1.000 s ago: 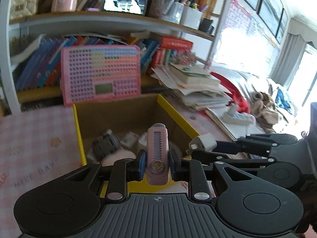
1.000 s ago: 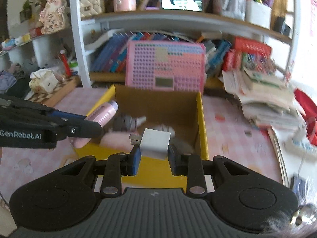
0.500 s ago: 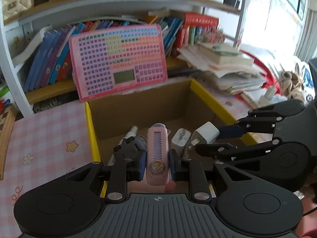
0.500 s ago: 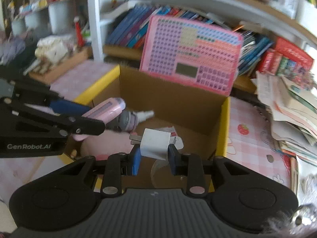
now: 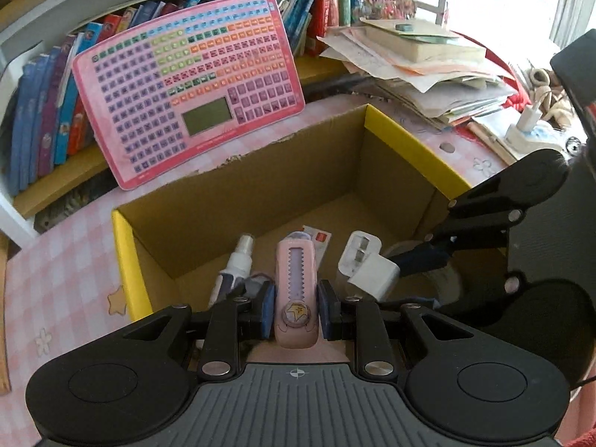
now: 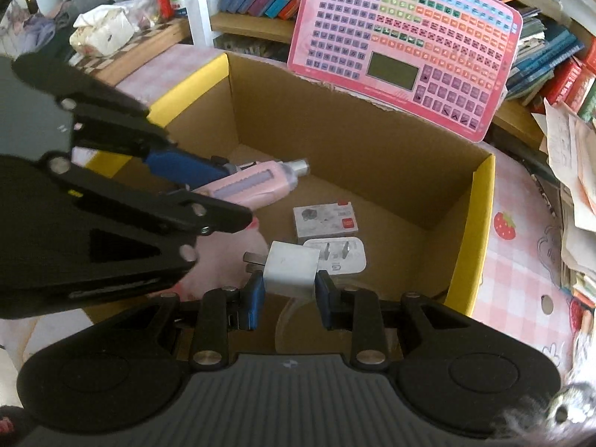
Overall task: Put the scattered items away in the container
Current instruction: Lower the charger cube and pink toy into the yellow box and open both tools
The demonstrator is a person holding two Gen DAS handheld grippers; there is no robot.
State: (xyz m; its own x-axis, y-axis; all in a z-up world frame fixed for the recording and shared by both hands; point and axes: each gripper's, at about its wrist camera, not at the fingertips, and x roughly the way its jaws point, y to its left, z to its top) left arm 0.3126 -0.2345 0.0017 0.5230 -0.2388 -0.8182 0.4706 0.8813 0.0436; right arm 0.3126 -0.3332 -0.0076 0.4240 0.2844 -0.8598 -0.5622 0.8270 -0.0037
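A yellow-rimmed cardboard box [image 5: 409, 145] [image 6: 480, 201] stands open below both grippers. My left gripper [image 5: 296, 307] is shut on a pink utility knife [image 5: 297, 290] [image 6: 253, 186], held over the box's near left part. My right gripper [image 6: 288, 294] is shut on a white plug charger [image 6: 290, 272] [image 5: 367, 268], beside the knife and over the box. On the box floor lie a small spray bottle [image 5: 238, 260], a white card box [image 6: 324, 219], a white adapter [image 6: 346, 257] and something pale pink [image 6: 227, 257].
A pink toy keyboard [image 5: 190, 85] [image 6: 402, 44] leans against the bookshelf right behind the box. Stacked papers and books [image 5: 417, 63] crowd the right side. A second white charger [image 5: 527, 123] lies far right. Pink checked cloth [image 5: 59, 272] covers the table.
Both grippers have moved forward and down over the box, tilting more steeply into it. Each still holds its item; the box interior now fills both views.
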